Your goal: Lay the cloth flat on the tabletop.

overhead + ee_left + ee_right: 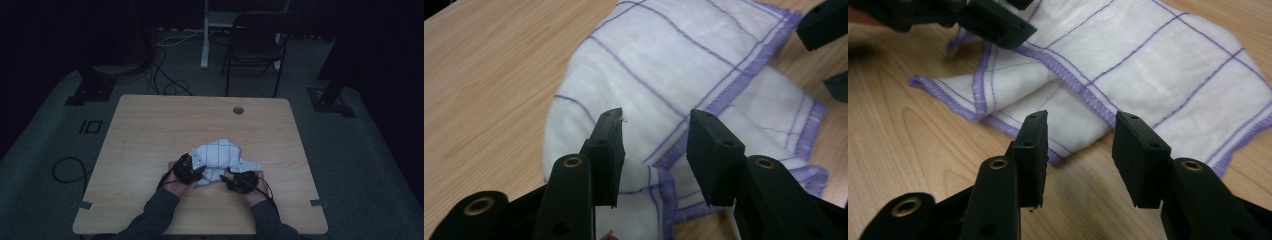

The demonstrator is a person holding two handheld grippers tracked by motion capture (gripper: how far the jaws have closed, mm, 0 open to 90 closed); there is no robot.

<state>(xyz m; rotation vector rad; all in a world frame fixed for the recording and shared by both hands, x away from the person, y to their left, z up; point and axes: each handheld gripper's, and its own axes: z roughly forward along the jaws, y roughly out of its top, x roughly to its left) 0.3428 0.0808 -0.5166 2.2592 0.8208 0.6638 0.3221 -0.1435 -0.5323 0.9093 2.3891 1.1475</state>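
A white cloth with purple grid lines and purple hems lies crumpled on the wooden table, near its front middle. My left gripper is at the cloth's near left edge, open, its jaws hovering over a folded hem. My right gripper is at the cloth's near right edge, open, with a cloth corner just beyond its jaws and bare wood between them. In the right gripper view the left gripper's black jaw tips reach in at the top left.
A round cable hole sits near the table's far edge. Beyond the table stand a dark folding chair and a white post. Cables lie on the grey floor. The room is dim.
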